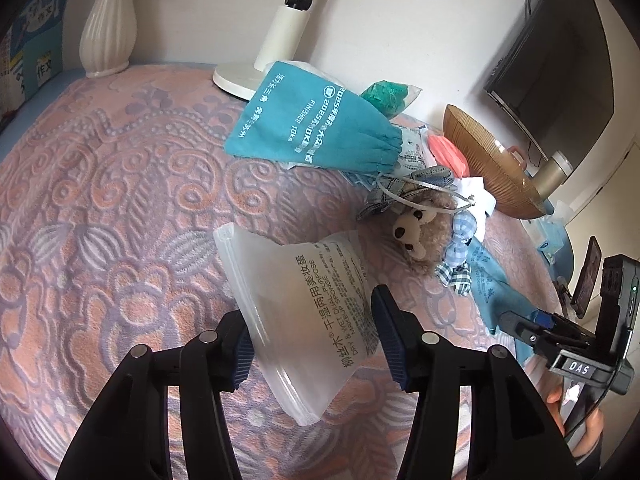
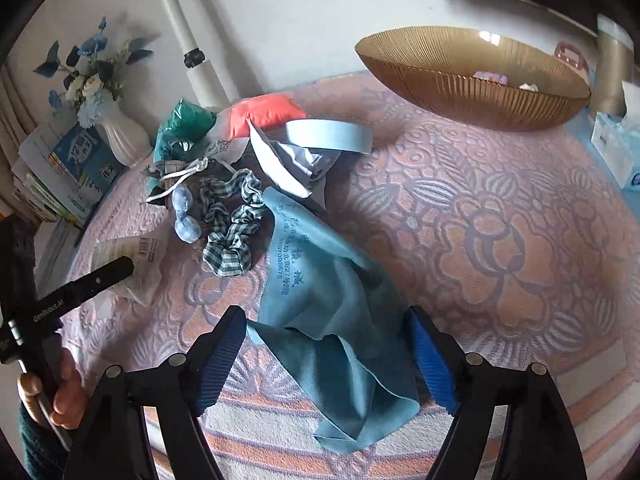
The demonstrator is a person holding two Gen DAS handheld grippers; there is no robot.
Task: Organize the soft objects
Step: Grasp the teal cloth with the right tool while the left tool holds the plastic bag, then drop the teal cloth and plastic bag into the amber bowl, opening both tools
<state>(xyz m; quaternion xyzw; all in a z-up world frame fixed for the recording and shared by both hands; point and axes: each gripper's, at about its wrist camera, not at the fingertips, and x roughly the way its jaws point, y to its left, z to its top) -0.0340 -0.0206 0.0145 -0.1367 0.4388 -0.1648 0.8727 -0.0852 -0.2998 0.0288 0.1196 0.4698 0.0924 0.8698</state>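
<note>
Pink embossed blanket [image 1: 120,200] underfoot—left gripper [image 1: 312,332] straddles the sponge pouch [image 1: 304,300], right gripper [image 2: 328,356] the blue cloth [image 2: 332,320], both wide; next, each must close, likely bound for the amber bowl [image 2: 472,92].

Pink-and-lilac embossed floral cloth [image 2: 500,216] spread over the whole surface. Directly on it: frosted makeup-sponge pouch [image 1: 304,312], blue microfibre cloth [image 2: 340,320], checked scrunchie [image 2: 232,240], teal drawstring bag [image 1: 312,124], amber ribbed bowl [image 2: 472,76], white vase [image 1: 106,28], lamp base [image 1: 236,78].
</note>
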